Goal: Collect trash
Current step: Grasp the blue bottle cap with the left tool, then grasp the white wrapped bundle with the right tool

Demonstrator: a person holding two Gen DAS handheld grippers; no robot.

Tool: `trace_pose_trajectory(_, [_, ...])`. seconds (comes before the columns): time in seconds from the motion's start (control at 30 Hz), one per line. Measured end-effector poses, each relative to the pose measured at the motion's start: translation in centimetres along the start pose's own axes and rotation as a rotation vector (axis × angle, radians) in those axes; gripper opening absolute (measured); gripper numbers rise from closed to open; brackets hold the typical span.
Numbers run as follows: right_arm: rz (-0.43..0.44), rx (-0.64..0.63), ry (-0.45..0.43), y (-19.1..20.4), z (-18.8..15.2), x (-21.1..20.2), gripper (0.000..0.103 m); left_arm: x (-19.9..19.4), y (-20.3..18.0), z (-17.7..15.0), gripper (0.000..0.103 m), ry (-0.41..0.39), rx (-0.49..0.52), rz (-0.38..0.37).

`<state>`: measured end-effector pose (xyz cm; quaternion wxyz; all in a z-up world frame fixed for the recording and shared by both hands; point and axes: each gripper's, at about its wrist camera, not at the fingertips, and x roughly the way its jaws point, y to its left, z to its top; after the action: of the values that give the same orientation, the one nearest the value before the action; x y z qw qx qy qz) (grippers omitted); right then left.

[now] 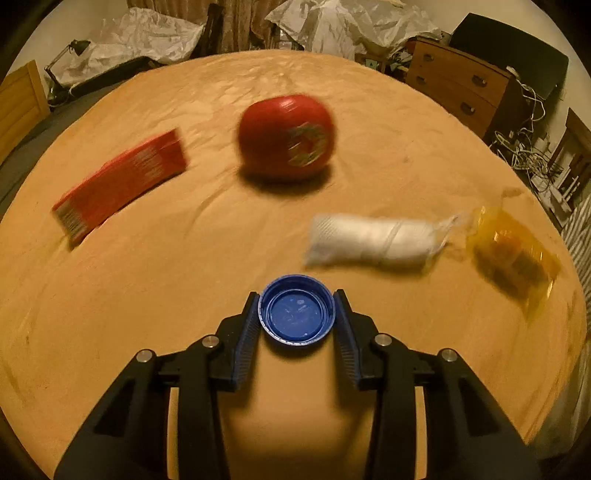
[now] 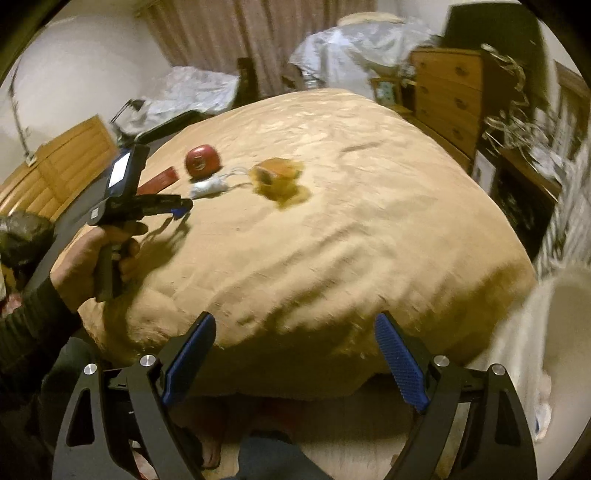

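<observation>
My left gripper [image 1: 297, 301] is shut on a blue bottle cap [image 1: 296, 309], held open side up above the tan bedcover [image 1: 184, 258]. Beyond it lie a white wrapped bundle [image 1: 373, 240], a crumpled yellow clear wrapper [image 1: 513, 251], a red round container [image 1: 286, 136] and a red flat box [image 1: 122, 184]. The right wrist view shows the left gripper [image 2: 181, 208] in a hand at the left, with the red container [image 2: 202, 158], white bundle [image 2: 208, 186] and yellow wrapper [image 2: 279, 177] past it. My right gripper [image 2: 295, 325] is open and empty over the bed's near edge.
A wooden dresser [image 2: 447, 92] stands at the bed's far right, with tangled cables [image 1: 528, 147] beside it. Plastic-covered heaps [image 1: 343, 22] lie behind the bed. A white bag or bin [image 2: 546, 332] is at the right, blurred. A wooden panel [image 2: 70, 162] is at the left.
</observation>
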<state>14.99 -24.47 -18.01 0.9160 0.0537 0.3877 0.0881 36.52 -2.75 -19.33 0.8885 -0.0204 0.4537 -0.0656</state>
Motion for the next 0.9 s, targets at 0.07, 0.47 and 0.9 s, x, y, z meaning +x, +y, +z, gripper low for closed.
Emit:
trace_pose_trajectory(0.07, [0.017, -0.048, 0.016, 1.3, 1.0, 1.4, 0.088, -0.2, 1.4, -0.8, 0.039, 0.023, 0.025, -0.024])
trace_pose_trajectory(0.47, [0.111, -0.509, 0.151, 11.7, 10.2, 12.4, 0.088, -2.8, 6.4, -3.4, 0.070, 0.007, 0.059, -0.027])
trace_pose_trajectory(0.9, [0.064, -0.811, 0.336, 21.4, 18.9, 27.2, 0.072, -2.3, 6.7, -4.2, 0.052, -0.060, -0.018, -0.018])
